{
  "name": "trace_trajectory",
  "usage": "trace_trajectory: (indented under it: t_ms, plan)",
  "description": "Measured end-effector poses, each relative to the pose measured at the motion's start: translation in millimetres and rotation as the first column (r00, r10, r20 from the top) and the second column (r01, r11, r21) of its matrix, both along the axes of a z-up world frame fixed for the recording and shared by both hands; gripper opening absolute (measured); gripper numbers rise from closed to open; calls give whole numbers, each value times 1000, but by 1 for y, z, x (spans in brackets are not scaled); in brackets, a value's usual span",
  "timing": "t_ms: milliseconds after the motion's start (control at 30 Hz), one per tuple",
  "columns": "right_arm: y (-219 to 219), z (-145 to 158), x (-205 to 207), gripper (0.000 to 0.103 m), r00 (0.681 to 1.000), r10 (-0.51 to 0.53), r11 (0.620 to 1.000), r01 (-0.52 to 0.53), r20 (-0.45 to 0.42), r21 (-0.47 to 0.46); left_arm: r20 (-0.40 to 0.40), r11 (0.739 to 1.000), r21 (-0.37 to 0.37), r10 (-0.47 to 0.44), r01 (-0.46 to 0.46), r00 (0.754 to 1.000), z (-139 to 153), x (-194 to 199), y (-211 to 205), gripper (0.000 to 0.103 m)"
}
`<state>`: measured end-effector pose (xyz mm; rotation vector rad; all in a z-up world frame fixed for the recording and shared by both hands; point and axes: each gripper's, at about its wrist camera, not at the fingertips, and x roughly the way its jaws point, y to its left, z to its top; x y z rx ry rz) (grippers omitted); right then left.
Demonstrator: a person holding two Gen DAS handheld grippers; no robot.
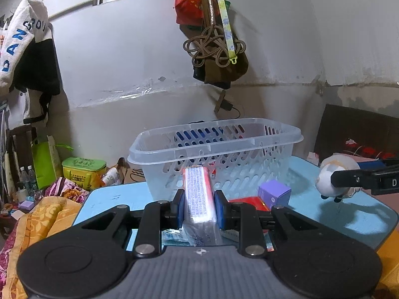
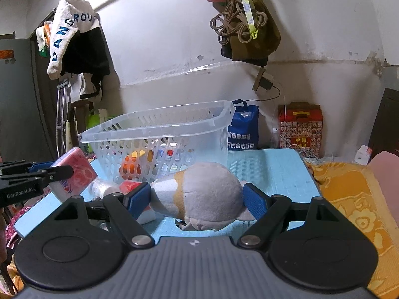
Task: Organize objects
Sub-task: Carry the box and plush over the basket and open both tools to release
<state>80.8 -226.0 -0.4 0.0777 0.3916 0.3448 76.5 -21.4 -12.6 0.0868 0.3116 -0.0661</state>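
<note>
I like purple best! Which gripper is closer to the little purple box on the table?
Left. The left gripper, clamped on a tissue pack, sits just beside the purple box. The right gripper, holding a plush toy, is farther off to its right.

I read "GenRobot.AI" in white on the left tool (image 2: 62, 172), at the left of the clear basket (image 2: 159, 134). Above and left of that basket, a white garment (image 2: 69, 25) on the wall shows blue letters "ANGROU". Right of the basket, a blue bag (image 2: 243, 127) carries white Chinese characters, too small for me to read fully.
</note>
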Motion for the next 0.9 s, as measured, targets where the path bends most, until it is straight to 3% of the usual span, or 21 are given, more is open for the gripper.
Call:
trace_trajectory:
  t_ms: [300,567,900]
  plan:
    - [-2,4,-5,83,999,24,999,-25,25,32,0,999,-41,-24,24,1000,1,3,6,28]
    - [17,7,-6,83,998,54,999,-54,37,-9,-6,999,-33,-26,26,1000,-4,3,5,28]
    - [19,22,-7,83,997,41,999,-42,71,9,32,996,-84,-12,14,999,10,-2,16,28]
